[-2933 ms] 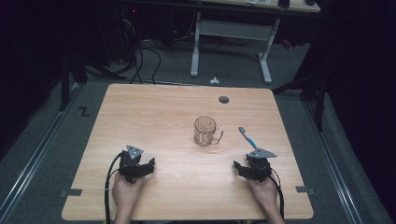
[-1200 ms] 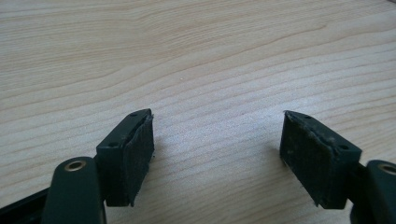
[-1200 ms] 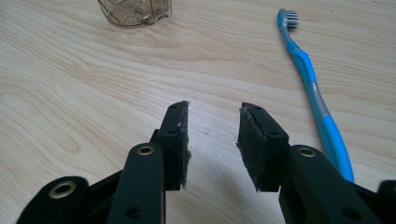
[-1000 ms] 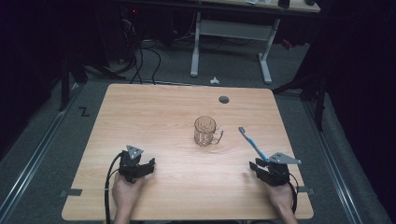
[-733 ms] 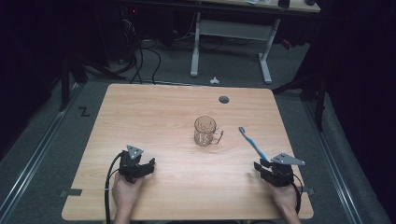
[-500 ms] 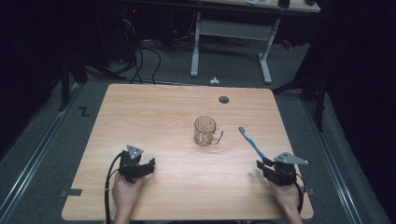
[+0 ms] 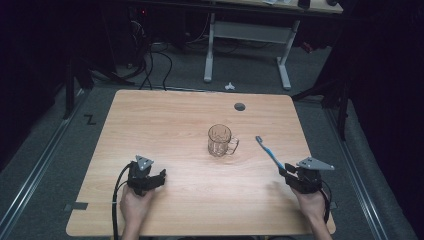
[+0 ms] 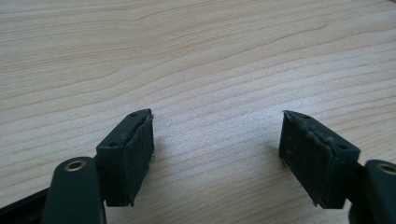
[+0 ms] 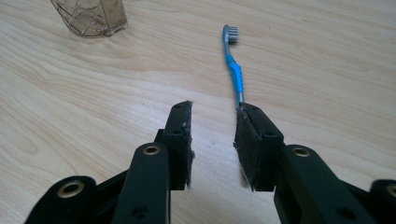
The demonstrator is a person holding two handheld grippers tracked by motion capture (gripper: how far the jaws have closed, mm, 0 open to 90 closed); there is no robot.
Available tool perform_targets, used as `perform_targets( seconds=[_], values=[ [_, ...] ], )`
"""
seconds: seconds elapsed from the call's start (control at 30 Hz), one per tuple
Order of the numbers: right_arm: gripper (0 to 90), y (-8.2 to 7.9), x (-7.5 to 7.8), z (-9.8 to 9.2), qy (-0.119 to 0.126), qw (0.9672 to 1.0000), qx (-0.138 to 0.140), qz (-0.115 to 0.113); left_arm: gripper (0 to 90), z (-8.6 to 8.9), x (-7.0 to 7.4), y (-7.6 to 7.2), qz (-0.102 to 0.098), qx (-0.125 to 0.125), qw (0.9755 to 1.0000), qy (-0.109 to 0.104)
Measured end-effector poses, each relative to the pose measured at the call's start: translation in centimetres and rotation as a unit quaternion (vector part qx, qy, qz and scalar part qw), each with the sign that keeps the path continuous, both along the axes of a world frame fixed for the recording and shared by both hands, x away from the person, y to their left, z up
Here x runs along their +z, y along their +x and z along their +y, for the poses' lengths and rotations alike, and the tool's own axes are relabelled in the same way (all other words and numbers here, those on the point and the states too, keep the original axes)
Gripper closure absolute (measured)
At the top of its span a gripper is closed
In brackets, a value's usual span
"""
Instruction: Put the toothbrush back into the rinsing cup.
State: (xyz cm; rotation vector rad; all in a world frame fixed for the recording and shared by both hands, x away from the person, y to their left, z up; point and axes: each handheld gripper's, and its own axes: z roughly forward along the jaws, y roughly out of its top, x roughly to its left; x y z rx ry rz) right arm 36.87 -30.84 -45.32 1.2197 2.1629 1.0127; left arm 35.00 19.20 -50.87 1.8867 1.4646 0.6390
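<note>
The right gripper (image 9: 213, 140), jaws partly spread and empty, sits beside the toothbrush (image 9: 233, 69). Judgement: shift sideways so both jaws straddle the handle, then close squarely.

Two black hand-held two-jaw grippers: the left gripper (image 7: 161, 176) and the right gripper (image 7: 283, 171) each carry a grey three-cornered plate on top and trail a black cable. Their blocky jaws are faced with worn dark pads (image 8: 141, 156), dotted with small screw holes and joined by brass-ringed pivots; bare forearms show, no sleeves.
</note>
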Motion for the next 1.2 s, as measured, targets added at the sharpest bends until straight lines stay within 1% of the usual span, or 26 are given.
perform_targets(
  seconds=[0.1, 0.4, 0.5, 0.57, 0.67, 0.7, 0.8, 0.83, 0.9, 0.97, 1.17, 1.2],
  values=[
    [66.7, 0.8, 0.7, 0.2, -0.013, 0.9999, 0.007, 0.004, 27.0, 0.0, 0.0, 0.0, 0.0, 0.0, 1.0, 0.0],
    [67.5, 2.4, 2.1, 0.6, -0.027, 0.9993, 0.02, 0.019, 27.0, 0.0, 0.0, 0.0, 0.0, 0.0, 1.0, 0.0],
    [67.8, 2.8, 2.4, 0.7, -0.032, 0.999, 0.022, 0.021, 26.9, 0.0, 0.0, 0.0, 0.0, 0.0, 1.0, -0.001],
    [68.0, 3.3, 2.8, 0.8, -0.04, 0.9986, 0.027, 0.023, 26.9, 0.0, 0.0, 0.0, 0.0, 0.0, 1.0, 0.0],
    [68.1, 3.7, 3.2, 1.0, -0.042, 0.9983, 0.031, 0.027, 27.0, 0.0, 0.0, 0.0, 0.0, 0.0, 1.0, -0.001],
    [68.4, 4.0, 3.5, 1.1, -0.048, 0.9979, 0.034, 0.027, 26.9, 0.0, 0.0, 0.0, 0.001, 0.0, 1.0, 0.001],
    [69.2, 4.4, 3.9, 1.2, -0.049, 0.9976, 0.037, 0.031, 26.7, 0.0, 0.0, 0.0, 0.0, -0.001, 1.0, 0.001],
    [71.1, 4.9, 4.2, 1.4, -0.055, 0.997, 0.041, 0.037, 26.7, -0.1, 0.0, 0.0, 0.0, -0.003, 1.0, 0.002],
    [71.7, 5.3, 4.5, 1.5, -0.055, 0.9963, 0.05, 0.044, 26.7, -0.1, 0.0, 0.0, 0.0, -0.003, 1.0, 0.002],
    [71.8, 5.7, 4.8, 1.7, -0.065, 0.9952, 0.056, 0.047, 26.7, -0.1, 0.0, 0.0, 0.0, -0.003, 1.0, 0.002],
    [71.7, 6.5, 5.5, 2.4, -0.076, 0.9939, 0.061, 0.052, 26.7, -0.1, 0.0, 0.0, 0.0, -0.003, 1.0, 0.001],
    [71.6, 7.1, 5.6, 2.7, -0.083, 0.9928, 0.063, 0.059, 26.7, -0.1, 0.0, 0.0, 0.0, -0.003, 1.0, 0.001]
  ],
)
